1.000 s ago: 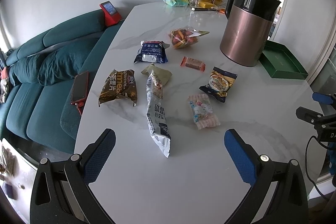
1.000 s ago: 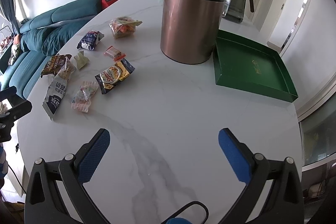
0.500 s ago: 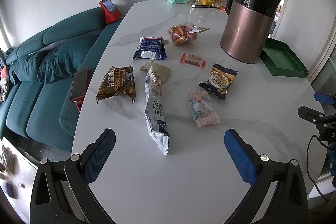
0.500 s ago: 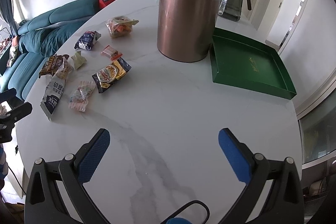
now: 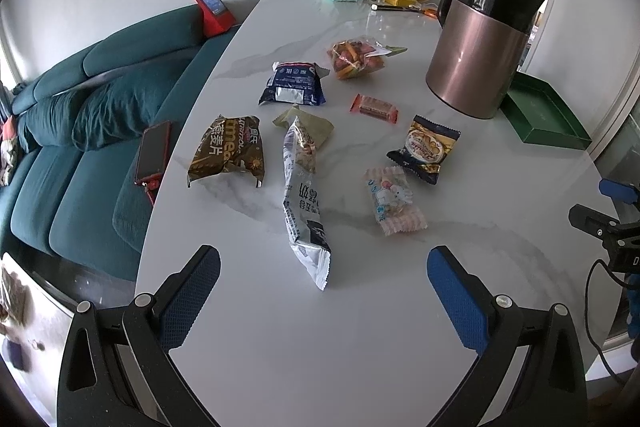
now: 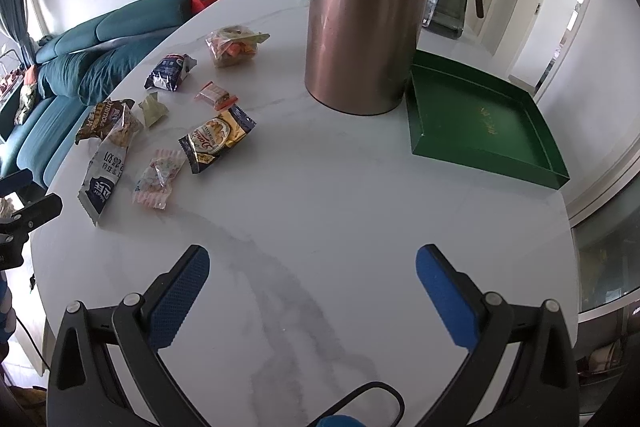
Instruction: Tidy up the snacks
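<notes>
We hold both tools above the white marble table (image 5: pixel 360 339), and neither grips anything: the left gripper (image 5: pixel 322 277) has its blue pads spread wide, and the right gripper (image 6: pixel 312 275) is just as released over bare stone.

The snacks lie scattered ahead of the left gripper. Closest, almost centred between its fingers, is the long silver packet (image 5: pixel 302 199), its far end lying over a small olive-green sachet (image 5: pixel 306 125). Ahead and to the left lies the brown oatmeal bag (image 5: pixel 228 151); ahead and to the right, the pink rabbit candy pack (image 5: pixel 394 201), with the gold-and-navy cookie pack (image 5: pixel 426 149) just beyond it. Further out are the orange wafer bar (image 5: pixel 374 109), the navy-and-silver pouch (image 5: pixel 294 83) and the clear bag of orange snacks (image 5: pixel 356 59).

From the right gripper, all of these sit far ahead on the left. The copper canister (image 6: pixel 362 27) stands straight ahead, and the empty green tray (image 6: pixel 484 119) lies ahead to the right, touching or nearly touching the canister.

We judge the tray to be the likely destination, and nothing is in it yet. To start well, we would bring the left gripper down over the silver packet across its narrow width, near the middle so it does not droop. We would close gently on the crinkly film, then lift clear before dragging, so the sachet beneath is not pulled along.
</notes>
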### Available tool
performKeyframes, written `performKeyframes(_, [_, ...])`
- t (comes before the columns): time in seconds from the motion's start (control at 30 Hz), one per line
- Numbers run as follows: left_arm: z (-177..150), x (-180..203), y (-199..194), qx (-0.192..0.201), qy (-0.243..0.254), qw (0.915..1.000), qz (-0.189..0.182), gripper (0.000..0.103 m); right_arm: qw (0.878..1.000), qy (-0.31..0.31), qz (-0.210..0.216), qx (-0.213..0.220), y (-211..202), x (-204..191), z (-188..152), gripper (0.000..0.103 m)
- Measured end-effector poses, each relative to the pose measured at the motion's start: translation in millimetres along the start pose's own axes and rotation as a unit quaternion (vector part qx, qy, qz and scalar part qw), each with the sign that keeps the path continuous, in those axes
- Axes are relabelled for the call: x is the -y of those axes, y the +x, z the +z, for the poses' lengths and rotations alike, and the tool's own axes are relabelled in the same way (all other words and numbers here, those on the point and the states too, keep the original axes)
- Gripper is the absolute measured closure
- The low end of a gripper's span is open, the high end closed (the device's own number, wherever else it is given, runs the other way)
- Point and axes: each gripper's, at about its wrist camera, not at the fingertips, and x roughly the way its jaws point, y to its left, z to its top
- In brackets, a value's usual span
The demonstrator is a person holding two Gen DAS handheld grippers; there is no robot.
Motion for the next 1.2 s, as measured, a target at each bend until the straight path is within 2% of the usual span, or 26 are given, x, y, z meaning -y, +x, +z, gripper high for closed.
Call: performKeyframes(1.2, [-4,-21,14,-0.019,-0.008,0.9998,0.004,0.001,1.0,-0.002,0.004,-0.007,13,-16,9,0.0])
